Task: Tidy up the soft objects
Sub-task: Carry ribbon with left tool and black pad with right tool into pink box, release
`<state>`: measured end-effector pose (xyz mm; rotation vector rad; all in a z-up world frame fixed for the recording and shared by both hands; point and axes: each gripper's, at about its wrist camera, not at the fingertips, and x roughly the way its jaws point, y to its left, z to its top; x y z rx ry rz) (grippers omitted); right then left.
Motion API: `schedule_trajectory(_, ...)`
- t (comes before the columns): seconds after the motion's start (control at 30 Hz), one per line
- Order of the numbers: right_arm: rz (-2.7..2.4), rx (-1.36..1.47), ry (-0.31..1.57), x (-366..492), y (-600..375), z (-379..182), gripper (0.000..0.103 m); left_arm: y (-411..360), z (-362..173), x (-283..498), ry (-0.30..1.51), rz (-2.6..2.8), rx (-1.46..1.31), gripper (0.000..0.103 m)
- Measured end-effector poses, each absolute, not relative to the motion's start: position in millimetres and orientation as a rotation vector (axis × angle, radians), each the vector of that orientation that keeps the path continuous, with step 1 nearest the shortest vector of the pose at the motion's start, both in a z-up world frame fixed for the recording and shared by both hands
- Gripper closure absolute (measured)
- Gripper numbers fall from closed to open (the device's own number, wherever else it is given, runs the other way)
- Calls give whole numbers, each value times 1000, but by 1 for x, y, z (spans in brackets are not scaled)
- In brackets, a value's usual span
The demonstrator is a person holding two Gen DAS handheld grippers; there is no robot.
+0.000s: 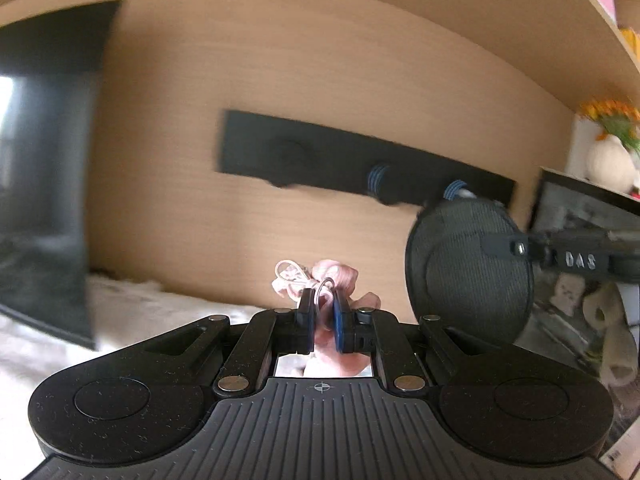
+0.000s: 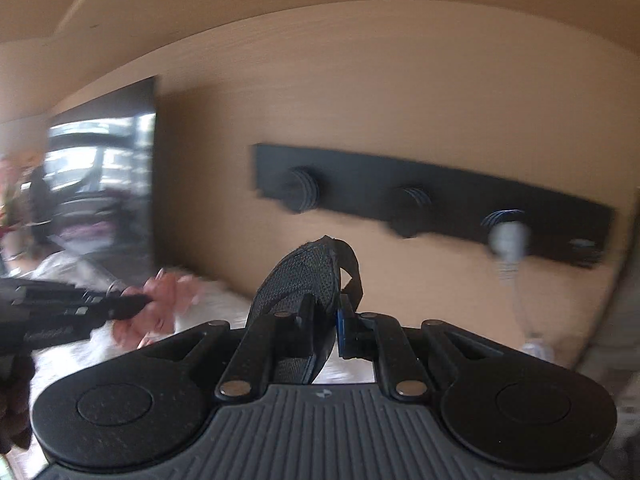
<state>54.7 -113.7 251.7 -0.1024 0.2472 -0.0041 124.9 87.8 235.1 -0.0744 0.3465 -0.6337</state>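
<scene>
Left wrist view: we see our left gripper [image 1: 322,314] pinching a pink ruffled fabric scrunchie with a thin loop [image 1: 316,280], held before the tan wooden wall panel [image 1: 320,80]. Right wrist view: our right gripper [image 2: 326,320] is clamped on a round black mesh fabric pouch [image 2: 308,276], below the black wall-mounted peg rack [image 2: 432,192].
</scene>
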Motion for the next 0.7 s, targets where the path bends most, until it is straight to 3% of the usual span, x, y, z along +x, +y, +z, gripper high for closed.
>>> schedule_trajectory(0.33,-197,-68,163,39,-172,244,93,-7,198,148,501,-798,-81,92)
schedule_trajectory(0.6,-177,26,234,64,-196,208,93,-55,151,179,660,-867,-130,91)
schedule_trajectory(0.7,-172,56,274,77,-204,194,93,-72,123,199,805,-858,-122,89)
